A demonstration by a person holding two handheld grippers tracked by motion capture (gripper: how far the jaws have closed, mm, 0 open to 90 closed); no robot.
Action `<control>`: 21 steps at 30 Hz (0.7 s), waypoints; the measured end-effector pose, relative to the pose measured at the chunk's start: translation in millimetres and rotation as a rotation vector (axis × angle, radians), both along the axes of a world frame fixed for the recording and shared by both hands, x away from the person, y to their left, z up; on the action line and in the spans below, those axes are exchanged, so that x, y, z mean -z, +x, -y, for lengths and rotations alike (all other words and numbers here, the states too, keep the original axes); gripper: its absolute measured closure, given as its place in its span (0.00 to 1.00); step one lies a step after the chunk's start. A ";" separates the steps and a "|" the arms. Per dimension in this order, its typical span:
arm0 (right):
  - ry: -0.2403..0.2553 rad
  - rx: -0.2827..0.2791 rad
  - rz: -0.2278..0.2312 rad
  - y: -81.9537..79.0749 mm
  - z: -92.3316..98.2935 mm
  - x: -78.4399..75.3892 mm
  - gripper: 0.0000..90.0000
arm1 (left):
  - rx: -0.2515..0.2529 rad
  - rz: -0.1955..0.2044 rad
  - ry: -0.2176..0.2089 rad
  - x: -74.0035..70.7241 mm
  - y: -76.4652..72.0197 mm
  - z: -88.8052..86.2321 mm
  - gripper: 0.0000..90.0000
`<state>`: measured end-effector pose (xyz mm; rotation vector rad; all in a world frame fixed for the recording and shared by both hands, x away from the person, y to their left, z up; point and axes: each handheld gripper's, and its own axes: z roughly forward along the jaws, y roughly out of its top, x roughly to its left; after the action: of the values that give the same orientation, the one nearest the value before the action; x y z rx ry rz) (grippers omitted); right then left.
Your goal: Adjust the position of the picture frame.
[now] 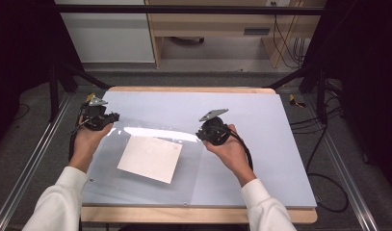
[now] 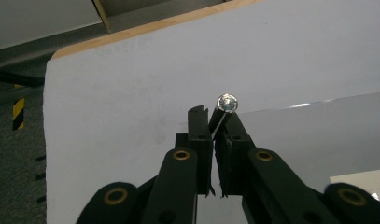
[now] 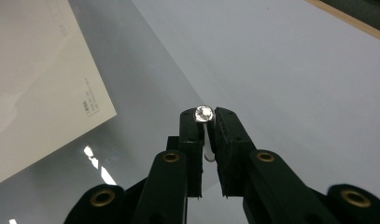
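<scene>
So both corners are pinched — your left gripper [image 1: 111, 117] and right gripper [image 1: 199, 133] have jaws clamped on the clear sheet [image 1: 150, 185], far edge raised off the desk [image 1: 261, 144]; the paper [image 1: 150, 159] underneath waits.

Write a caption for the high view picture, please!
Both grippers, left and right, lift a clear sheet by its far corners over paper.

White long sleeves [image 1: 58, 204] on both arms. Grippers black with brass-ringed pivot holes; left gripper [image 1: 98, 117], right gripper [image 1: 214, 129]. Grey three-cornered plates on top, black cables trailing.
</scene>
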<state>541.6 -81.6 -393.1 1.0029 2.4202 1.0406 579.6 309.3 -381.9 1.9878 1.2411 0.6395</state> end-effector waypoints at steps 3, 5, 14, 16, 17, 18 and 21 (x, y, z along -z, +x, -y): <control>0.009 0.010 -0.001 -0.9 7.5 -10.0 0.91 | 0.009 0.006 0.001 -8.9 -2.1 7.1 0.94; 0.007 0.014 0.001 -0.8 10.6 -13.0 0.91 | 0.014 0.003 0.006 -11.3 -2.6 10.1 0.94; -0.003 0.059 0.000 2.8 47.9 -28.3 0.91 | 0.057 -0.023 0.014 -16.9 -1.7 47.6 0.94; -0.010 0.075 0.000 3.5 60.5 -28.7 0.91 | 0.065 -0.027 0.011 -14.6 -0.8 56.7 0.94; -0.010 0.075 0.000 3.5 60.5 -28.7 0.91 | 0.070 -0.028 0.008 -13.5 -0.5 61.0 0.94; -0.016 0.078 0.002 3.7 65.2 -29.0 0.91 | 0.078 -0.031 0.009 -12.9 -0.3 64.8 0.94; -0.021 0.095 0.003 3.8 77.6 -29.3 0.91 | 0.086 -0.038 0.019 -10.3 -2.8 78.1 0.94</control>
<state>545.5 -159.2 -363.8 1.0970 2.3507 0.9815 576.8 231.3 -371.6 2.0658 1.1696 0.5755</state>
